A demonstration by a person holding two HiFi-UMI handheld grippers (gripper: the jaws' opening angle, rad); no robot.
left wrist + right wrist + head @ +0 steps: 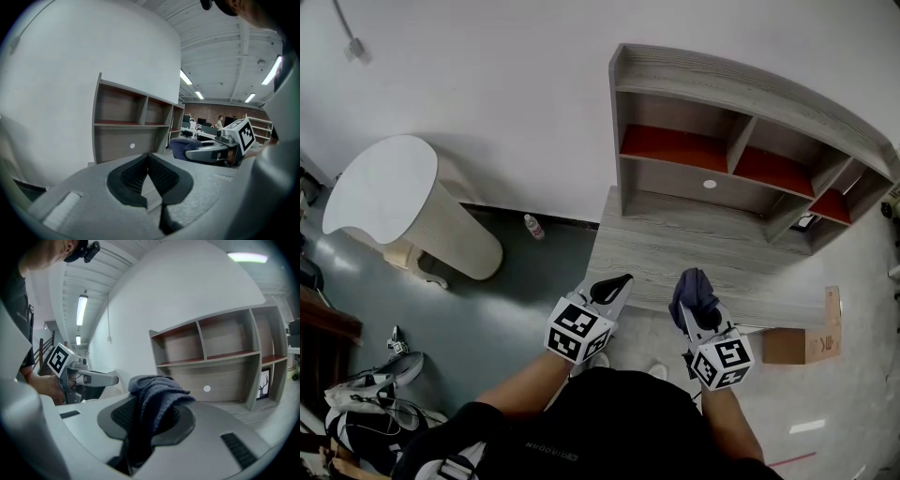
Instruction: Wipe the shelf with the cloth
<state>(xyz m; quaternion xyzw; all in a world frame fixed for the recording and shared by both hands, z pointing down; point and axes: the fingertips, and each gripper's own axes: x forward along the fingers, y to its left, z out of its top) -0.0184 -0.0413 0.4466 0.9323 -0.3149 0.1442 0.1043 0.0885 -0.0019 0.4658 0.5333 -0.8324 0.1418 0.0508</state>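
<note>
Cloth (694, 285) was pinched in the right tongs (703, 314), with the shelf (675, 178) straight ahead and nearer them; the left tongs (614, 284) were pressed together, empty.

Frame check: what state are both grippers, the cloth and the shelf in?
Left gripper: shut, empty.
Right gripper: shut on the cloth.
Cloth: bunched between the jaws, apart from the shelf.
Shelf: upright, no gripper touching it, upper compartments look empty.

No legible text; shirt print (548, 455) too blurred
</note>
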